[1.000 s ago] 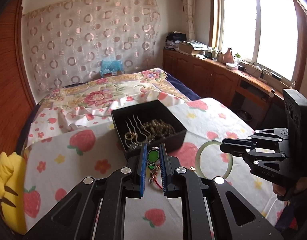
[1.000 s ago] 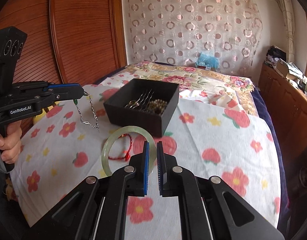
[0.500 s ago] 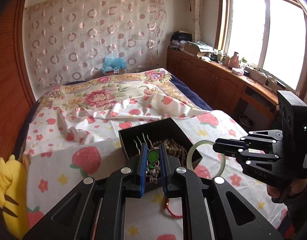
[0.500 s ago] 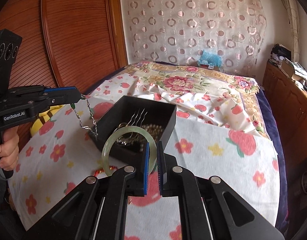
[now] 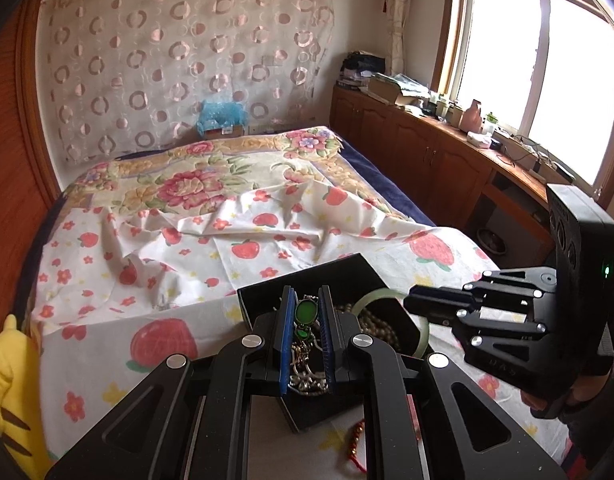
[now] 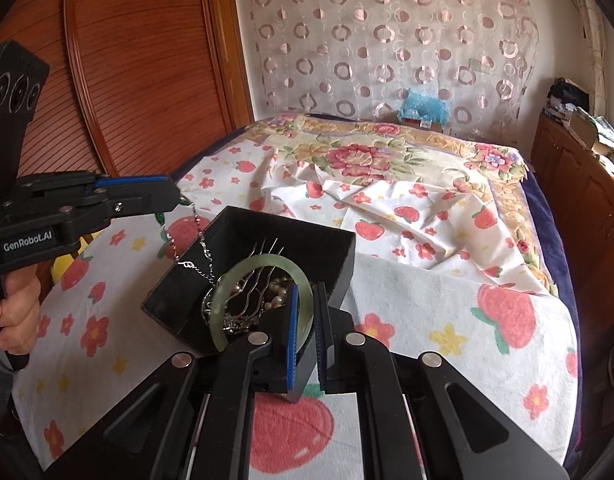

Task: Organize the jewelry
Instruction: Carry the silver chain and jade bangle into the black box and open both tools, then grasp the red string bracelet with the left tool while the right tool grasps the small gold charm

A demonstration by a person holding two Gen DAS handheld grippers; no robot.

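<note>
An open black box (image 5: 347,274) (image 6: 267,228) sits on the strawberry-print sheet, with hair forks, beads and chains inside. My left gripper (image 5: 306,300) (image 6: 174,200) is shut on a necklace with a green pendant (image 5: 305,312). Its silver chain (image 6: 195,248) hangs over the box's left rim. My right gripper (image 6: 306,296) (image 5: 409,304) is shut on a pale green jade bangle (image 6: 259,264) (image 5: 425,336), held upright over the box's near side. A red string bracelet (image 5: 357,440) lies on the sheet in front of the box.
The box stands on a bed with a floral cover (image 5: 187,184). A yellow plush toy (image 5: 3,380) lies at the bed's left edge. A wooden wardrobe (image 6: 127,80) stands to the left, and cluttered cabinets (image 5: 427,152) run under the window to the right.
Both grippers have moved forward with their jewellery, from short of the box to over it. The chain now hangs at the box rim, and the bangle is above the contents.
</note>
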